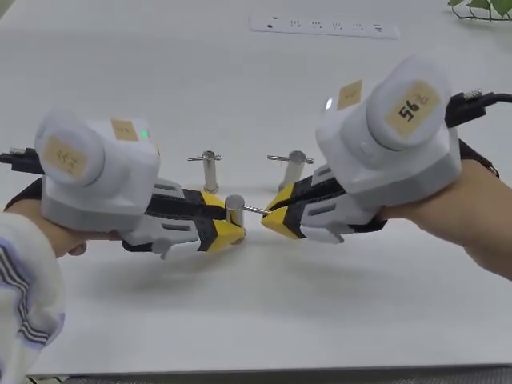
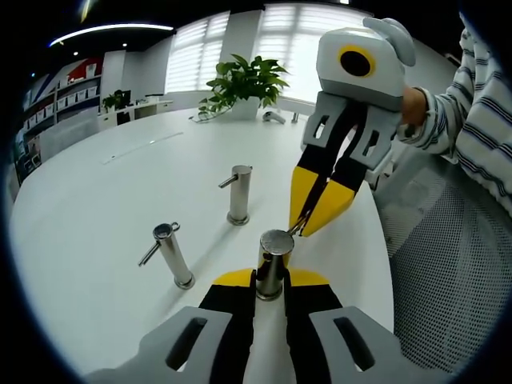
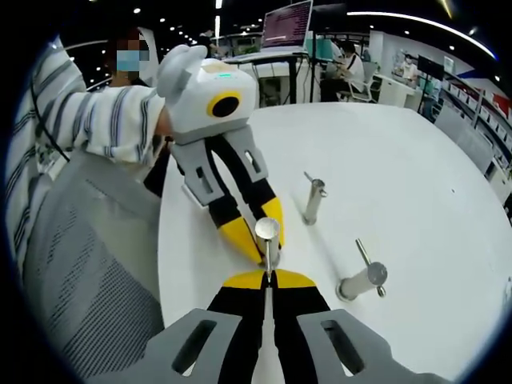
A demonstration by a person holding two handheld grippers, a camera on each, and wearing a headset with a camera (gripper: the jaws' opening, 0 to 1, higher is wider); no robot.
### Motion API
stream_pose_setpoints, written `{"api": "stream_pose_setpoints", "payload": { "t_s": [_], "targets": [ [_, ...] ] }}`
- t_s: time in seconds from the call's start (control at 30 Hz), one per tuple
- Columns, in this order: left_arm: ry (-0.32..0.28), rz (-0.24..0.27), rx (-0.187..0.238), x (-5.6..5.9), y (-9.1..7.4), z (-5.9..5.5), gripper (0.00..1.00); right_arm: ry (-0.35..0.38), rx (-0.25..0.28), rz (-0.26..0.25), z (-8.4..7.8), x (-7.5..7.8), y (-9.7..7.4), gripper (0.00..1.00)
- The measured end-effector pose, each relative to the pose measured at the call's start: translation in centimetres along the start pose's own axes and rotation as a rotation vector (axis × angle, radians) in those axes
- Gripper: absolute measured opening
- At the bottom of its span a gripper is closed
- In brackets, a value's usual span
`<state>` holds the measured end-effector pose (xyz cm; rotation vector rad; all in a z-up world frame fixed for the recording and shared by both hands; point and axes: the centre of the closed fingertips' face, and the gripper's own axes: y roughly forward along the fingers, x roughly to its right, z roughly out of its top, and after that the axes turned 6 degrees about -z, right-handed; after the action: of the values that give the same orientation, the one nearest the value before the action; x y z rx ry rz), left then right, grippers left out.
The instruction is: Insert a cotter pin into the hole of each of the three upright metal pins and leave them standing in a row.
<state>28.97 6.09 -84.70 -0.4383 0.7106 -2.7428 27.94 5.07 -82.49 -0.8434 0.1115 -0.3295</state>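
My left gripper [image 1: 230, 216] is shut on an upright metal pin [image 1: 234, 210] just above the white table [image 1: 256, 304]. Its jaws clamp the pin's [image 2: 274, 260] shaft in the left gripper view. My right gripper [image 1: 270, 213] faces it from the right, shut on a thin cotter pin [image 1: 254, 210] whose tip meets the metal pin near its top. In the right gripper view the cotter pin [image 3: 269, 260] runs from my closed jaws up to the pin's round head [image 3: 267, 230]. Two more metal pins [image 1: 210, 166] [image 1: 294, 166] stand behind, each with a cotter pin through its top.
A white power strip [image 1: 324, 26] lies at the far edge of the table, with plant leaves [image 1: 482, 8] at the back right. A grey mesh chair [image 3: 88, 272] sits beside the table. A person's striped sleeve [image 1: 24, 304] shows at the lower left.
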Motion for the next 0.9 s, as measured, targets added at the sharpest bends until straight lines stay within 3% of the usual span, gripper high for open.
{"api": "stream_pose_setpoints", "payload": {
  "t_s": [0.4,0.53,0.9],
  "targets": [
    [0.007,0.0,-0.007,0.1,0.1,0.0,0.12,-0.025,0.028,0.029,0.5,-0.2,0.7,0.05],
    [0.005,0.003,-0.004,0.1,0.1,0.0,0.12,-0.069,0.03,0.021,0.2,0.0,0.5,0.18],
    [0.006,0.009,0.008,0.0,0.1,0.0,0.12,-0.023,0.031,0.029,-0.8,0.4,-0.8,0.04]
  ]
}}
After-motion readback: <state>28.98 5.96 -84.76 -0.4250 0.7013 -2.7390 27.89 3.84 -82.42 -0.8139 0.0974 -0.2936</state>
